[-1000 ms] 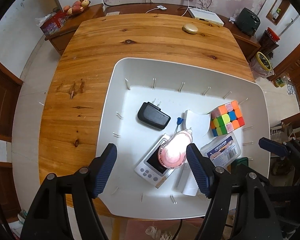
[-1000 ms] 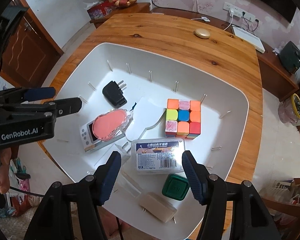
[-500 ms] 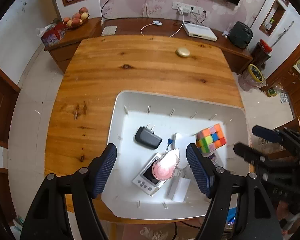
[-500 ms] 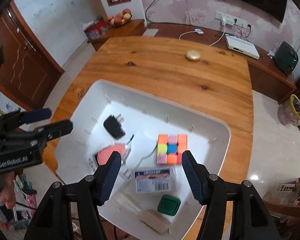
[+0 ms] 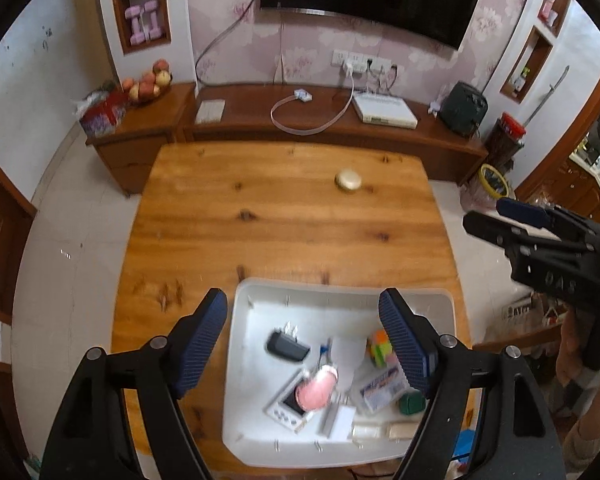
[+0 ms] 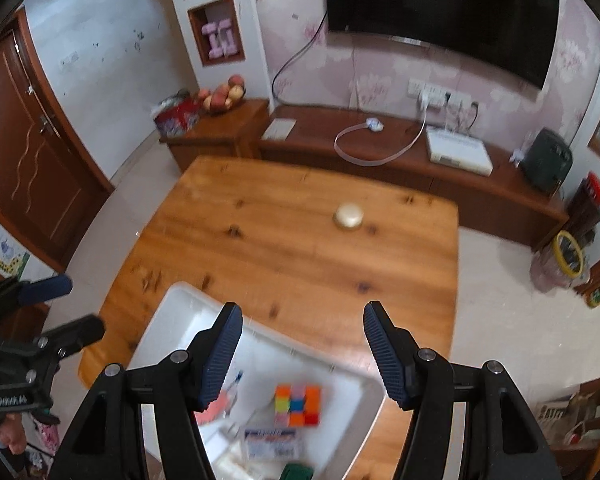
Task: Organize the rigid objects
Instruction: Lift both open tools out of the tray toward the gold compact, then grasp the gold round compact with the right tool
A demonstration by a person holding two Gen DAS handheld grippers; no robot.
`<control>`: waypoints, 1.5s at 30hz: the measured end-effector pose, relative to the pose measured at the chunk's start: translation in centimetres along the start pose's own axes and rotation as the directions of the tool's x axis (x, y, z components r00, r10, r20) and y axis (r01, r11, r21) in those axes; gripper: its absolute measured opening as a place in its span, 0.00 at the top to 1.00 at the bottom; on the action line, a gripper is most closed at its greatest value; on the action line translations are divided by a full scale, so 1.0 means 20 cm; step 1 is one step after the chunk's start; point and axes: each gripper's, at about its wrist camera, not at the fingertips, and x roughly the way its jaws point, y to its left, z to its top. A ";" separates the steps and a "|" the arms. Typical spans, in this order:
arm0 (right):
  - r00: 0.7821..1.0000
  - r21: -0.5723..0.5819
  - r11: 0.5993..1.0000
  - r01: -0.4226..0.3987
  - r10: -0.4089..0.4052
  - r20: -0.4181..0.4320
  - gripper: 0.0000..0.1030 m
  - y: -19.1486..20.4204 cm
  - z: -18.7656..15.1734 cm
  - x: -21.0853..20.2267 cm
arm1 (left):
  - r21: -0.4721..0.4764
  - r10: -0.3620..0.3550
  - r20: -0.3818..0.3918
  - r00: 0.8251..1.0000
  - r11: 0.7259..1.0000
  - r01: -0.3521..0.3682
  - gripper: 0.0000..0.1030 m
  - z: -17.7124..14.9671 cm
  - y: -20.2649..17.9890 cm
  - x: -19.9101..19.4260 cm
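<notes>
Left wrist view: left gripper (image 5: 302, 334) lifted well clear of the bin (image 5: 444, 300), fingers (image 5: 204, 336) spread wide with nothing between them, having just opened further. Farther below than a second ago, and smaller in view: charger (image 5: 287, 347), pink case (image 5: 316, 387) lying on a white device (image 5: 284, 406), cube (image 5: 380, 348), labelled box (image 5: 380, 386), green block (image 5: 411, 403), all inside the bin, none taken out. Beyond the bin, bare counter (image 5: 260, 216), with only a round gold piece (image 5: 349, 180) near the far edge. To the right of the bin, right gripper (image 5: 496, 220) raised too. Right wrist view: right gripper (image 6: 300, 354) with fingers (image 6: 384, 356) partly open, gap unchanged, empty, high above the bin. Judged a pull-back from the bin with no grasp made; sorting not visibly started, or just ended.
</notes>
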 end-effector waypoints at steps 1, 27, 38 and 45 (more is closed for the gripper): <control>1.000 0.001 1.000 0.007 -0.007 0.018 0.38 -0.01 0.07 -0.01 | 0.002 0.003 0.016 1.000 1.000 -0.003 0.21 0.04 0.00 -0.01; 0.993 0.155 0.985 0.076 -0.059 -0.107 0.32 -0.30 0.80 0.95 | -0.084 0.008 0.022 1.000 0.996 -0.006 0.19 0.50 0.18 0.46; 0.950 0.212 0.968 0.136 -0.067 -0.304 0.32 -0.34 0.64 1.56 | -0.109 -0.014 -0.093 0.996 0.994 0.004 0.19 0.43 0.21 0.72; 0.926 0.223 0.960 0.172 -0.081 -0.368 0.32 -0.34 0.56 1.72 | -0.113 -0.015 -0.123 0.992 0.994 0.001 0.19 0.40 0.22 0.77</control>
